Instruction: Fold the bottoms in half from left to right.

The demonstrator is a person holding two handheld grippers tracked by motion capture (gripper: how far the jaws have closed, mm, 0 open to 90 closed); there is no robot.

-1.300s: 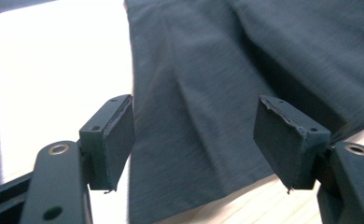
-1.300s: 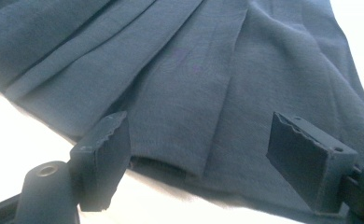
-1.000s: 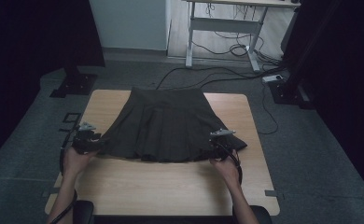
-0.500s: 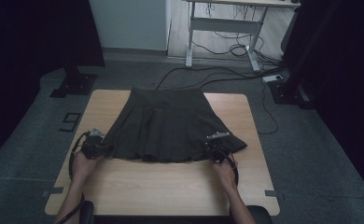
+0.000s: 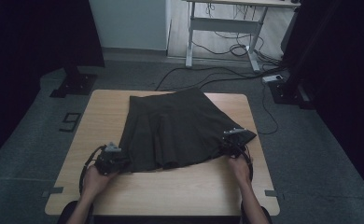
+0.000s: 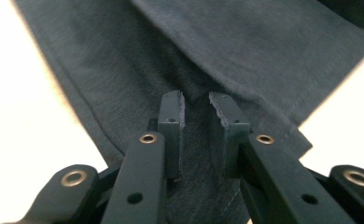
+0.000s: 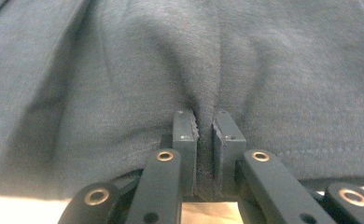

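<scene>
Dark pleated skirt [image 5: 178,128] lies flat at the centre of the wooden table [image 5: 105,109], waistband toward 12 o'clock, hem toward 6.

Left gripper [image 5: 109,159] sits at the skirt's 7 o'clock hem corner. In the left gripper view its jaws stand a little apart with a ridge of the fabric [image 6: 196,135] bunched between them. They have just eased open slightly after closing, and the cloth fills the gap, so I read it as pinched, though loosely.

Right gripper [image 5: 232,140] is at the 4 o'clock hem corner. In the right gripper view its jaws, having just closed, are tight on a thin fold of the cloth [image 7: 206,140].

Step in hand, by my judgement: taking hold of both hem corners, probably to fold the hem toward the waistband.

Next move calls for firming up the left pinch, then lifting both corners together and evenly, carrying them toward 12 o'clock without dragging the lower layer.
</scene>
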